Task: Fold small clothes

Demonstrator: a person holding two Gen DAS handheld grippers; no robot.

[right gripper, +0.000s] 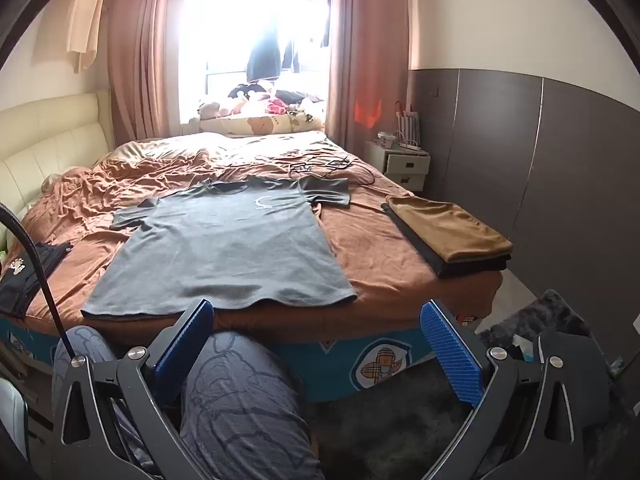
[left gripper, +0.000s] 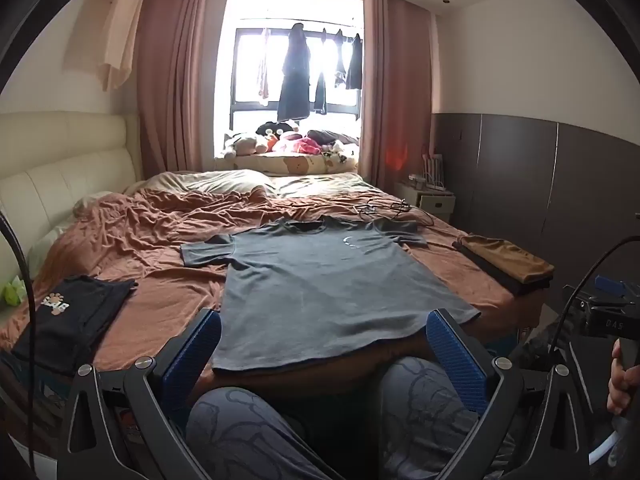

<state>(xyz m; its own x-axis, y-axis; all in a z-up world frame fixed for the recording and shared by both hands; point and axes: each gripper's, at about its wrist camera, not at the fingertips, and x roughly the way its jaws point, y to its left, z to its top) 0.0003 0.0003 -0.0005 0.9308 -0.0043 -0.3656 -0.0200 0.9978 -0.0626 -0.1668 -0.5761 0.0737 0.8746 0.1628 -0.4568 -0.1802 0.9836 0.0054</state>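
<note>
Both the left gripper point(left gripper: 324, 344) and the right gripper point(right gripper: 316, 340) stand spread wide with nothing between their blue pads, above the person's knees. Just beyond the jaws a grey T-shirt point(right gripper: 224, 248) lies flat on the bed point(right gripper: 372, 256), hem nearest. Right of the jaws sits a folded stack point(right gripper: 448, 232); left, a black garment point(left gripper: 68, 320).

Matt grey cotton-like T-shirt point(left gripper: 320, 280) lies smooth on a crumpled, soft rust bedspread point(left gripper: 132, 240). Ribbed blue plastic pads point(right gripper: 452, 356) lower right; padded cream headboard point(left gripper: 60, 160), faintly glossy, at left.
</note>
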